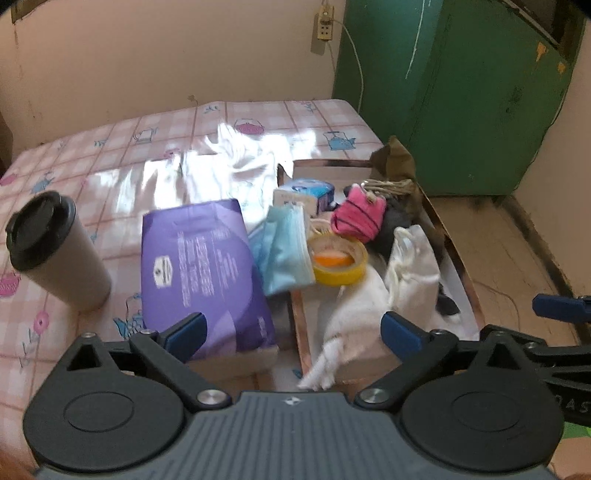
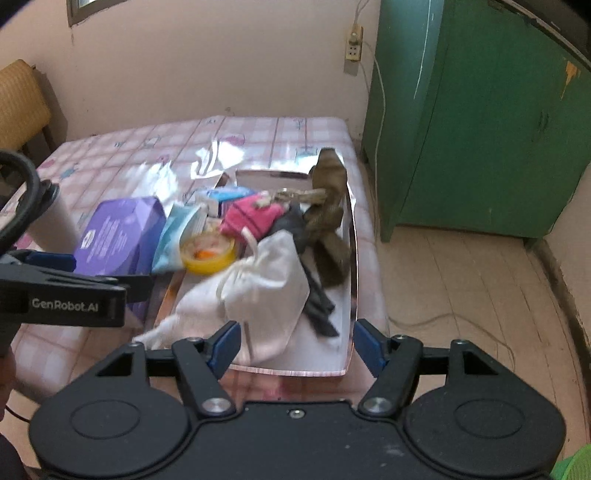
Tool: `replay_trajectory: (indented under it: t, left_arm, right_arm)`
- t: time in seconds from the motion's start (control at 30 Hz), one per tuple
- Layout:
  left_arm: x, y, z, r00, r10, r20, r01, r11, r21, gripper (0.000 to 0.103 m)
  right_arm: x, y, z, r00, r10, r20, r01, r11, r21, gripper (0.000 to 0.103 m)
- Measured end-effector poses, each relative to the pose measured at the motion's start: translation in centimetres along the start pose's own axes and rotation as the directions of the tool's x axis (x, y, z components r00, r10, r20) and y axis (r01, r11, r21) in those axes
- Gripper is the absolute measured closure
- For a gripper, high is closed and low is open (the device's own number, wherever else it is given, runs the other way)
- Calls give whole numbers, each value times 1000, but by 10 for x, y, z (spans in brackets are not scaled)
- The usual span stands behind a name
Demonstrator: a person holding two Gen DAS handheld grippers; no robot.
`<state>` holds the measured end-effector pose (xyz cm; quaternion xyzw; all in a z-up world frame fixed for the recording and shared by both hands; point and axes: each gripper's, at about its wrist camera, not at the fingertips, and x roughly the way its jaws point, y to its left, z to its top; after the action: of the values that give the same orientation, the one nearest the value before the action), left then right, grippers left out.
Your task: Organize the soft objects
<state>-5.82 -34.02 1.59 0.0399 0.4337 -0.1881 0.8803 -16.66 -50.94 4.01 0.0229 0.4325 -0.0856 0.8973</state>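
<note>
Pale pink plaster wall (image 1: 155, 62) with beige socket (image 1: 324, 27) and hanging cord, scuffed green wooden cabinet (image 2: 480, 122) in corner, worn tan plank floor (image 2: 461, 280), bed in pink checked teapot-print sheet (image 1: 110, 147), glare patches.

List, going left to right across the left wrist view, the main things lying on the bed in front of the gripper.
Cup → purple pack → blue face masks → yellow tape roll → white drawstring bag.
</note>
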Motion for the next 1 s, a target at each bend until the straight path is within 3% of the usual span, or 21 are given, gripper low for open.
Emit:
replay_trajectory:
  t: [0.47, 1.0]
  left_arm:
    - [-8, -8, -22, 1000, -2, -13, 2, 1000, -5, 0]
    - [-10, -11, -26, 1000, 2, -26, -2, 1000, 13, 0]
  right_arm:
    - [-6, 1, -19, 999, -8, -42, 8, 1000, -14, 23]
    - [-9, 8, -19, 999, -8, -44, 7, 999, -43, 22]
